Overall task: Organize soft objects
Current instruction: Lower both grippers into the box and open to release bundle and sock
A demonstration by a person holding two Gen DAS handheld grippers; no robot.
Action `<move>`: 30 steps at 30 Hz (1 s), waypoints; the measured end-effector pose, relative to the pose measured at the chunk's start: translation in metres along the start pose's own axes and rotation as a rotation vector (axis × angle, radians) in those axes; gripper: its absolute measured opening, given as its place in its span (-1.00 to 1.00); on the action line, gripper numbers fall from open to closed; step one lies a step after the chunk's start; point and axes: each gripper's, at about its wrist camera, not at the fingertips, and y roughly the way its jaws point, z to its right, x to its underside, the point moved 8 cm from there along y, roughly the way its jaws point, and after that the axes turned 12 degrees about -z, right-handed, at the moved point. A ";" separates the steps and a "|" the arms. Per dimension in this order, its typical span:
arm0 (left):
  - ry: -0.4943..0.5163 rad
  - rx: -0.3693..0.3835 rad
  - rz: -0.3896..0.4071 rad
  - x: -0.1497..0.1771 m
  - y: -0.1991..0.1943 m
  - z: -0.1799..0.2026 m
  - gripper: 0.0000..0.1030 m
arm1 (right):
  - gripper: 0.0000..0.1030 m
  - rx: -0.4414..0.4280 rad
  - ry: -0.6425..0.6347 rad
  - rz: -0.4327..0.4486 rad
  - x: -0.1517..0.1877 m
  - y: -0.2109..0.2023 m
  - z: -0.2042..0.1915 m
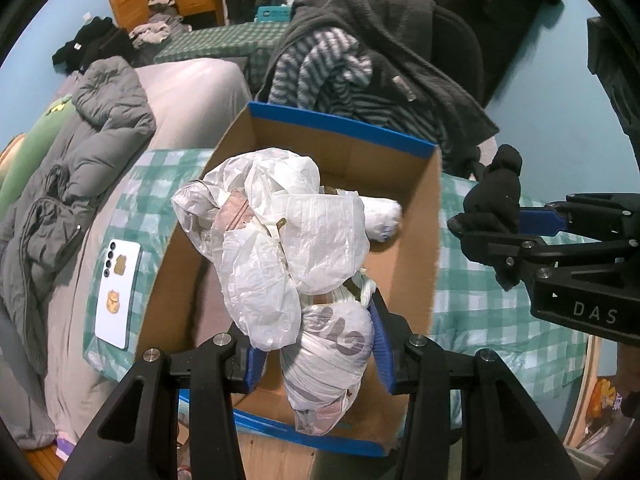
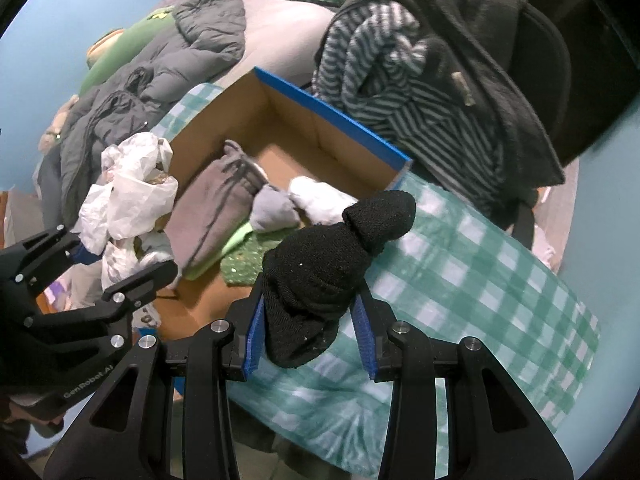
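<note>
An open cardboard box (image 1: 404, 216) with blue rims stands on a green checked cloth (image 1: 480, 312); it also shows in the right wrist view (image 2: 304, 136). My left gripper (image 1: 316, 356) is shut on a bundle of white plastic bags (image 1: 280, 240) and holds it over the box's near side. My right gripper (image 2: 308, 332) is shut on a rolled black sock (image 2: 328, 264) and holds it above the cloth, just right of the box. In the box lie a grey-brown garment (image 2: 216, 208), a grey sock ball (image 2: 272, 208), a white roll (image 2: 320, 196) and green pieces.
A white phone (image 1: 118, 292) lies on the cloth left of the box. Grey jackets (image 1: 80, 152) are heaped on the bed at left. Striped and dark clothes (image 1: 360, 64) hang over a chair behind the box.
</note>
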 end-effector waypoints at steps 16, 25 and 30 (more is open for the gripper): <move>-0.031 0.003 -0.059 -0.009 0.041 -0.030 -0.11 | -0.22 -0.050 0.007 -0.053 -0.032 0.043 -0.023; -0.006 -0.032 -0.074 -0.010 0.045 -0.032 0.30 | 0.00 -0.053 0.038 -0.034 -0.041 0.043 -0.023; -0.009 -0.037 -0.063 -0.009 0.034 -0.035 0.35 | 0.10 -0.030 0.050 -0.017 -0.042 0.037 -0.018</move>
